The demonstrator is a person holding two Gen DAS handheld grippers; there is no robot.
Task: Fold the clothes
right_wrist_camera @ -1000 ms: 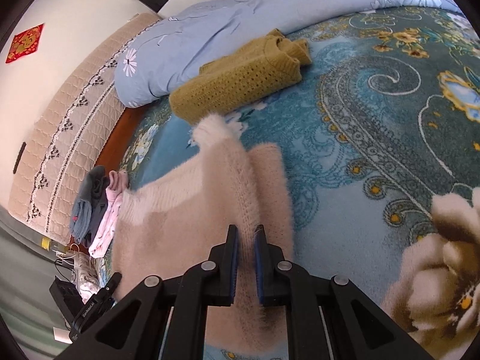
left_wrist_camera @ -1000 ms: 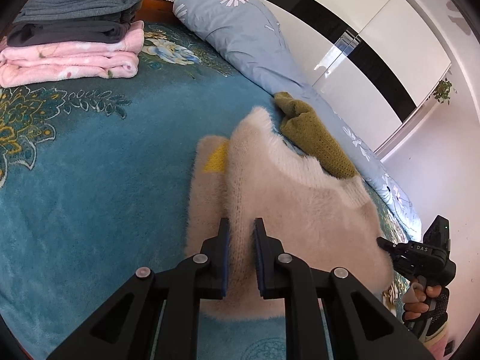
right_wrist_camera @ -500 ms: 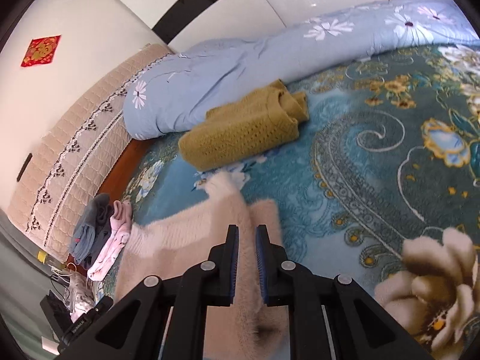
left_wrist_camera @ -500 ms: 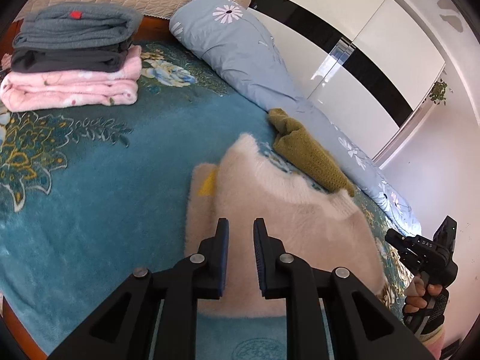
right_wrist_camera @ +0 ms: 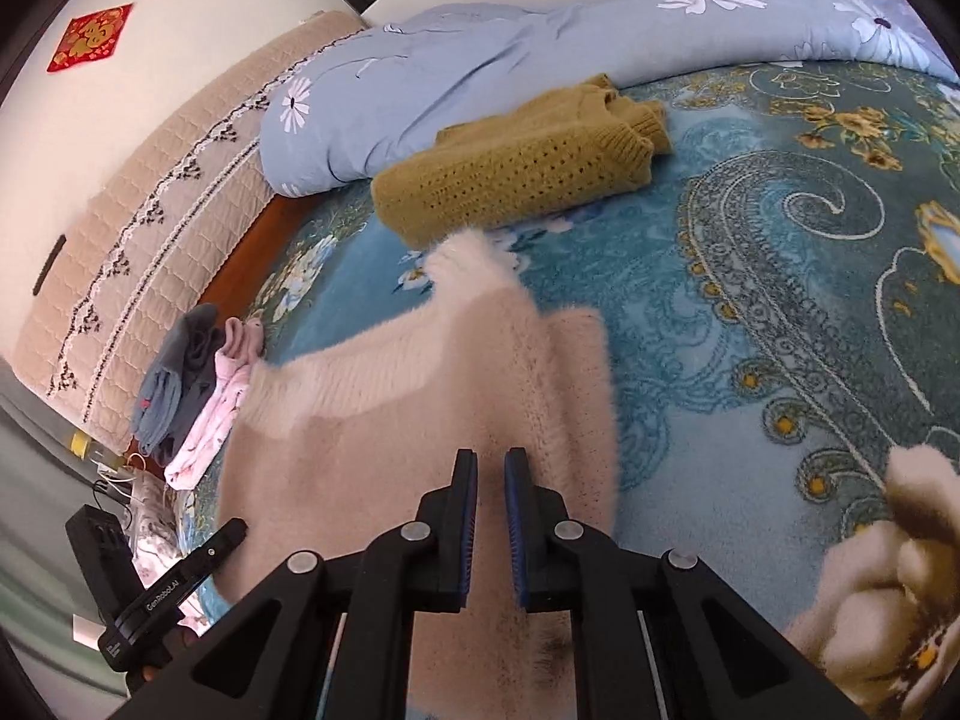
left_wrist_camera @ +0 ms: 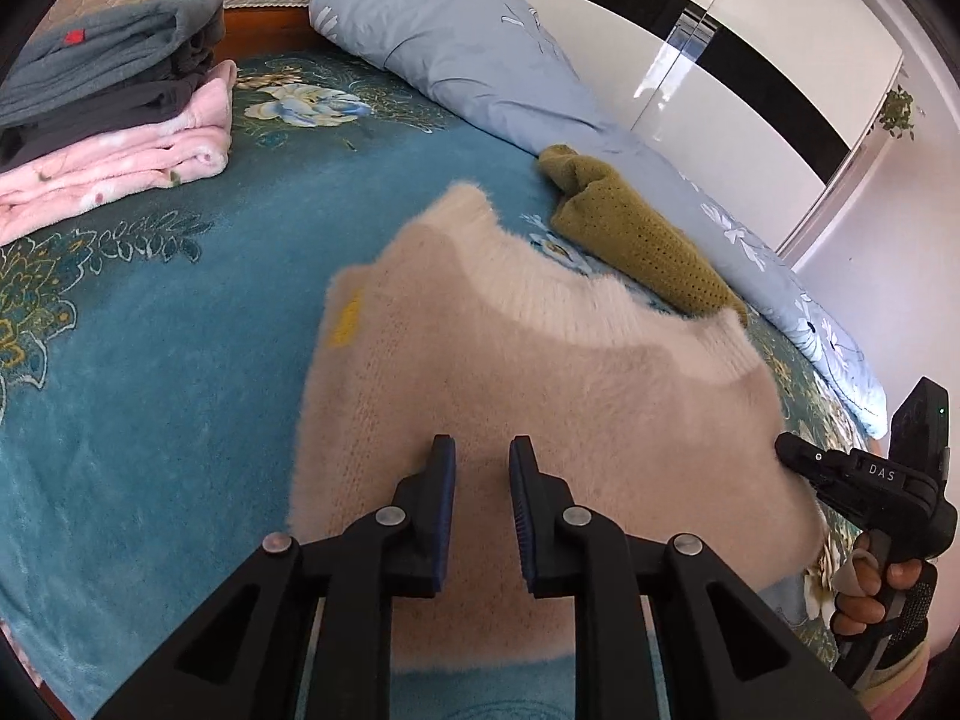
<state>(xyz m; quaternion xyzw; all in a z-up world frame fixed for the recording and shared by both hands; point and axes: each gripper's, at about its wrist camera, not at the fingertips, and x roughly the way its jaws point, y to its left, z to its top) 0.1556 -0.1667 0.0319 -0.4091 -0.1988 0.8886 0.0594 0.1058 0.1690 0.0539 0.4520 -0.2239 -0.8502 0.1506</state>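
Teal floral bed blanket [left_wrist_camera: 150, 330] carries a fluffy beige knitted sweater [left_wrist_camera: 540, 396]; left hand-held gripper [left_wrist_camera: 482, 462] and right hand-held gripper [right_wrist_camera: 491, 471] hover spread, empty. Careless regrasping could drag folded layers askew.

Letting go of the cream sweater [left_wrist_camera: 540, 396]: left gripper [left_wrist_camera: 482, 450] now parted wider with a clear gap, no fabric pinched as a second ago. Right gripper [right_wrist_camera: 491, 461] also loosening slightly. Sweater now spreading flatter and wider across the centre of the frame, no longer bunched in a ridge.
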